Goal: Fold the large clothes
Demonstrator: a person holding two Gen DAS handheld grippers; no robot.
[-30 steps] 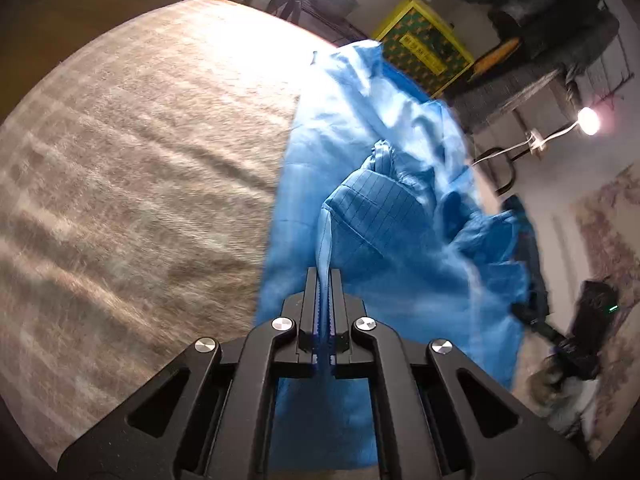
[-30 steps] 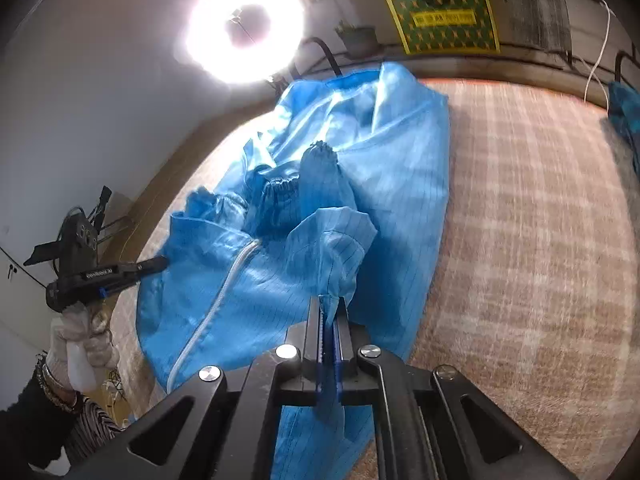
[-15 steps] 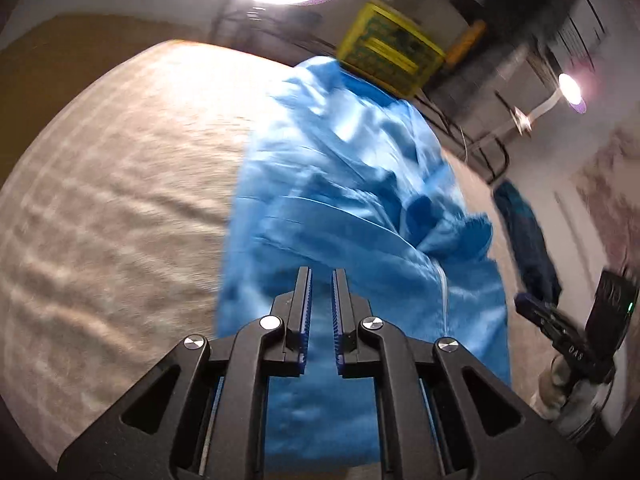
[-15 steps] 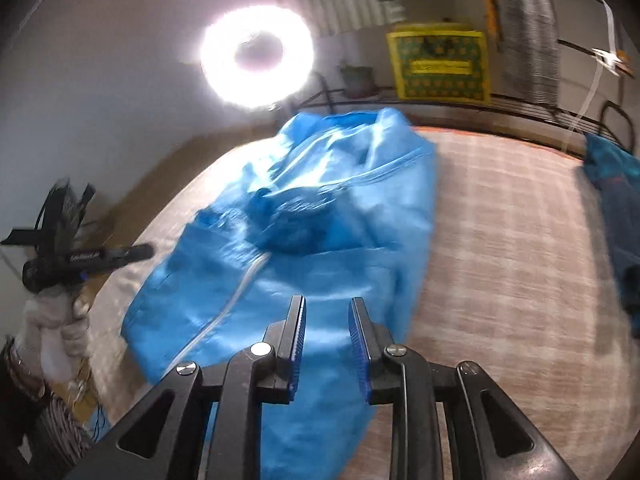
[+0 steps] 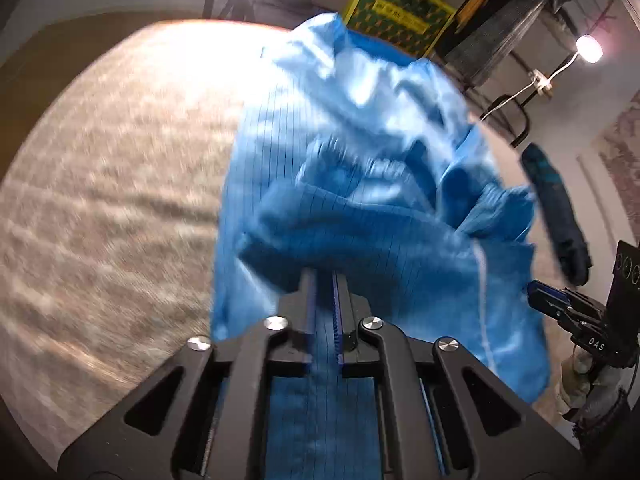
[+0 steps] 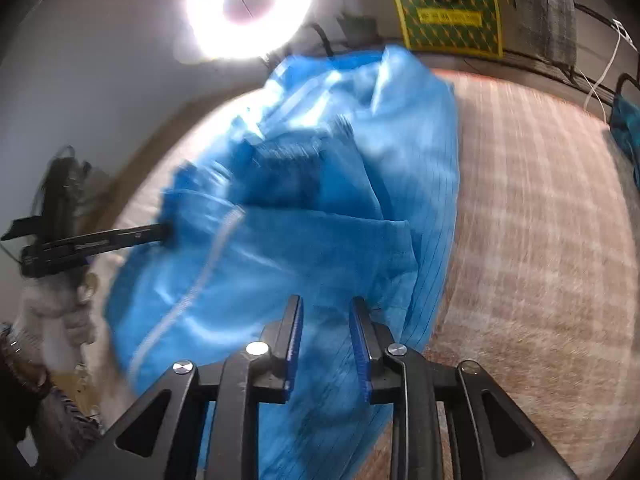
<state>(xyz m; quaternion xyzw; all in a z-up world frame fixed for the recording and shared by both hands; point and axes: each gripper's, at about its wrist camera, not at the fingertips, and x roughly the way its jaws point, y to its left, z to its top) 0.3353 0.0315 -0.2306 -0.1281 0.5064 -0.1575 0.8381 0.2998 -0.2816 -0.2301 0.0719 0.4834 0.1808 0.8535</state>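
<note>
A large blue pinstriped garment (image 5: 360, 140) with a white zipper (image 6: 192, 292) lies crumpled along a beige checked cover (image 5: 100, 200). My left gripper (image 5: 323, 276) hovers over its near end. Its jaws stand a narrow gap apart, and the cloth shows through the gap without being pinched. My right gripper (image 6: 325, 304) is over the garment (image 6: 320, 240) near its right edge. Its jaws are opening, with cloth below them and nothing gripped. Each wrist view shows the other gripper at the garment's far side: the right one (image 5: 560, 308) and the left one (image 6: 160, 232), both held by gloved hands.
A ring light (image 6: 248, 4) glares behind the cover (image 6: 540, 240). A yellow and green box (image 5: 396, 12) stands against the back wall. A dark blue garment (image 5: 556, 208) lies at the cover's far right edge, and a small lamp (image 5: 588, 48) shines beyond it.
Both grippers were shut on folds of the blue garment and have let go. Their jaws have parted, the right wider. The lifted folds have dropped onto the heap. The left view has swung.
</note>
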